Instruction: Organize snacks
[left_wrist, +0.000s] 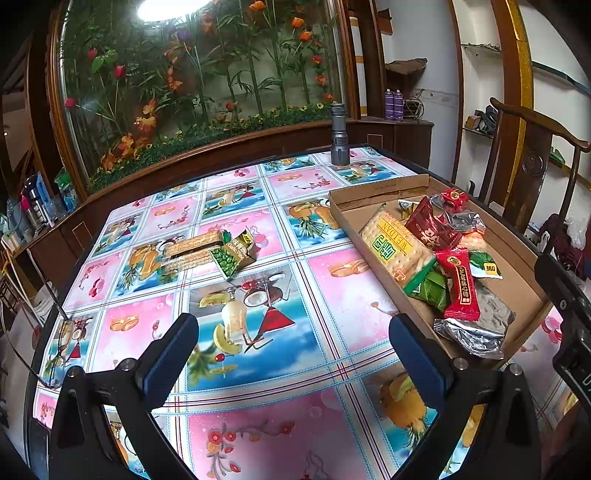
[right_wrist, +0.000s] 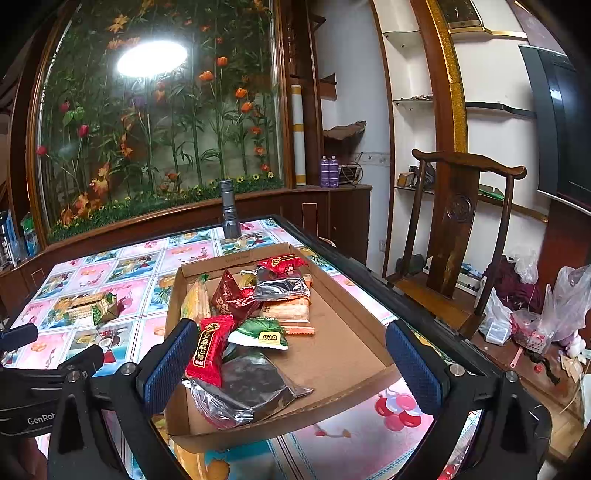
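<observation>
- The left gripper (left_wrist: 293, 347) hangs above the table (left_wrist: 236, 236), its jaws spread wide with only the patterned cloth between them, grasping nothing.
- The right gripper (right_wrist: 291, 363) hovers over the near end of the cardboard tray (right_wrist: 343, 354), jaws likewise released and empty; its left pad sits just beside the red candy packet (right_wrist: 208, 349) without clearly touching it.
- The cardboard tray lies on the right side of the table, close to the table's edge, and holds most of the snacks in a loose pile.
- In the tray: a long cracker pack (left_wrist: 397, 245) with a yellow label along the left wall, a dark red pouch (right_wrist: 231, 299) beside it, a silver foil bag (right_wrist: 280, 286) further back with a small red wrapped sweet (right_wrist: 282, 263) on top of it, and an orange-striped biscuit pack (right_wrist: 288, 308) in the middle.
- Nearer the camera a green-and-white packet (right_wrist: 260, 334) rests partly over a large dark foil bag (right_wrist: 243, 391) at the tray's near end; the red candy packet overlaps that bag too.
- Outside the tray, well apart to the left, two cracker sleeves (left_wrist: 188, 251) lie side by side on the table, with a green pea snack packet (left_wrist: 232, 254) touching their right end.
- A grey flashlight (left_wrist: 339, 134) stands upright at the far edge of the table.
- A wooden chair (right_wrist: 456, 229) stands beside the table on the right.
</observation>
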